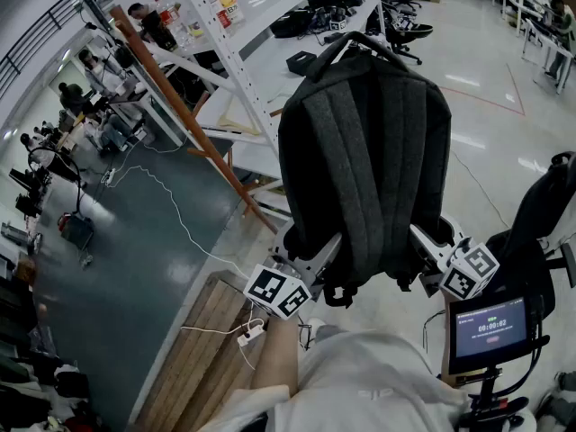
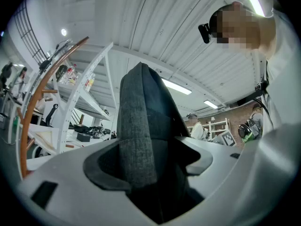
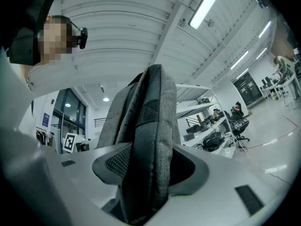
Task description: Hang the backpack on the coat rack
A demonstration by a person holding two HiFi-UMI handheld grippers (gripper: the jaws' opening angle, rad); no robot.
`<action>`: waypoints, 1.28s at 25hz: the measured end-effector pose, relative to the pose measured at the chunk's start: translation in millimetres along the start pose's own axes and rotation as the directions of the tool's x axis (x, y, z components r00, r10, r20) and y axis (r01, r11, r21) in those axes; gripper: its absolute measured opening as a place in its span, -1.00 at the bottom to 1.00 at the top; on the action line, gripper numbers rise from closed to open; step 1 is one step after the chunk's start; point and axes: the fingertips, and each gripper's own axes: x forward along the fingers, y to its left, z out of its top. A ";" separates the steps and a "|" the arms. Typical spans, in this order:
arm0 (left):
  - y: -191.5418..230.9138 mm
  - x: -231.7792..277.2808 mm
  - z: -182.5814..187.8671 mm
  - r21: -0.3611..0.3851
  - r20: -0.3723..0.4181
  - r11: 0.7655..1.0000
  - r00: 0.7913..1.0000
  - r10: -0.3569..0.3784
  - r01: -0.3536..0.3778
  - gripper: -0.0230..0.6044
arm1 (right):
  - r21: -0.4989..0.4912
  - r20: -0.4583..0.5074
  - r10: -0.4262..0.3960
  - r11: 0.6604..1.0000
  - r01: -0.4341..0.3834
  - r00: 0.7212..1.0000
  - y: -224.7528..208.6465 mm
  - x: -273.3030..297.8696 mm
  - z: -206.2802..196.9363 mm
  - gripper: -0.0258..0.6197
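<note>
Grey backpack (image 1: 364,151) in left gripper (image 1: 324,255), right gripper (image 1: 426,241)

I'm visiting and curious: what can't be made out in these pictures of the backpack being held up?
Front of the backpack: head view shows only its strap side.
Its top handle: head view, too small to tell if it hangs on anything.
Any hooks on the wooden pole: head view, too small.
Print on the screen: head view, too small.
Scene ahead: both gripper views, backpack blocks the middle.

The backpack (image 1: 364,160) sits between the left gripper (image 1: 322,256) (at its lower left) and the right gripper (image 1: 425,243), shelving rack (image 1: 232,52) behind.
</note>
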 end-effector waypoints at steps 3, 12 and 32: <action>29.0 -18.5 9.8 -0.026 0.008 0.999 1.000 0.026 -0.026 0.10 | -0.002 -0.013 0.015 1.000 -0.015 1.000 18.3 32.1 -3.2 -0.20; 150.3 -104.2 20.4 -0.025 0.066 0.988 0.986 0.154 -0.152 0.10 | -0.018 -0.087 0.147 0.989 -0.149 0.985 87.8 165.1 -47.3 -0.20; 344.4 -216.9 40.4 -0.039 0.078 0.884 0.880 0.468 -0.466 0.10 | 0.071 -0.202 0.425 0.905 -0.419 0.883 168.5 401.3 -116.1 -0.20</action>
